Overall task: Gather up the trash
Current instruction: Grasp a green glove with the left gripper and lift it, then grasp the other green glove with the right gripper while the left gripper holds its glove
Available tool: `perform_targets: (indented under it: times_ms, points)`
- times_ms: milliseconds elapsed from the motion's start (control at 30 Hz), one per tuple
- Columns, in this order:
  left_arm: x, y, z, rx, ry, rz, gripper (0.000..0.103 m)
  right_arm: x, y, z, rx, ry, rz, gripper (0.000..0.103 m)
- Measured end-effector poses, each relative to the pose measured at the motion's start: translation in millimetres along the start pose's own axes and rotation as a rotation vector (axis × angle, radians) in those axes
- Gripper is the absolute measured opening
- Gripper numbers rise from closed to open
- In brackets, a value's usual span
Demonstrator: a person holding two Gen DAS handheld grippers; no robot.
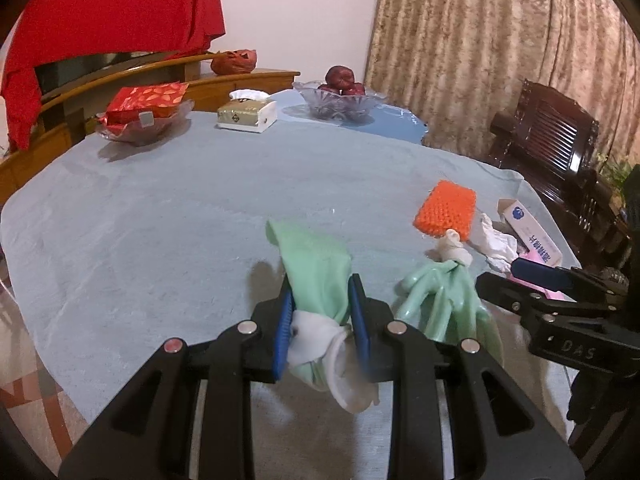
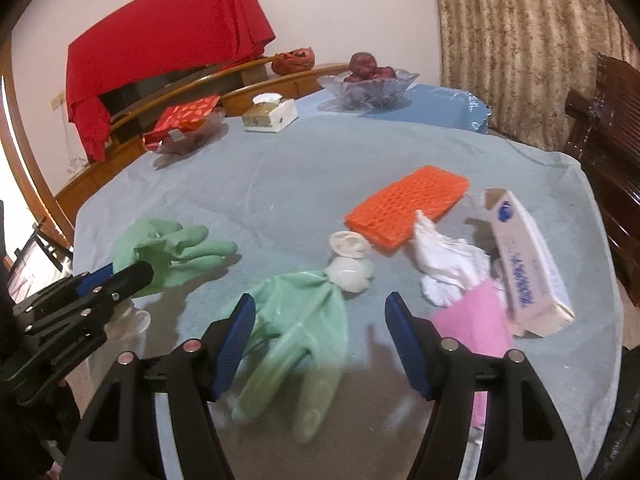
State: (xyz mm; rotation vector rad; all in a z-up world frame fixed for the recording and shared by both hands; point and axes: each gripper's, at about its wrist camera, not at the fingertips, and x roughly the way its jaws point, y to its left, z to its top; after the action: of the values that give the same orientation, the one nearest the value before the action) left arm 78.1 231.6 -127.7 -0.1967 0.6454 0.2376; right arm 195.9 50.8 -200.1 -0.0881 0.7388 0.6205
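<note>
My left gripper is shut on a green rubber glove near its white cuff, held just above the table; the same glove shows in the right wrist view. My right gripper is open, its jaws on either side of a second green glove that lies flat with a knotted white cuff. Beyond it lie an orange foam net, a crumpled white tissue, a pink wrapper and an open white carton.
A blue cloth covers the table. At the far side stand a tissue box, a glass dish with a red packet and a glass fruit bowl. A dark wooden chair is at the right.
</note>
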Motion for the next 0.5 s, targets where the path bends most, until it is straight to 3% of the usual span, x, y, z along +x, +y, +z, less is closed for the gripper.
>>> perform_targets:
  times_ms: [300,500]
  points:
    - [10.7,5.9,-6.3,-0.006,0.020,0.003,0.026,24.0,5.4,-3.8,-0.002,0.059,-0.023,0.066]
    - [10.3,6.2,-6.1,-0.003,0.024,-0.001,0.026,34.1,8.3,-6.9,0.003,0.110,0.033,0.032]
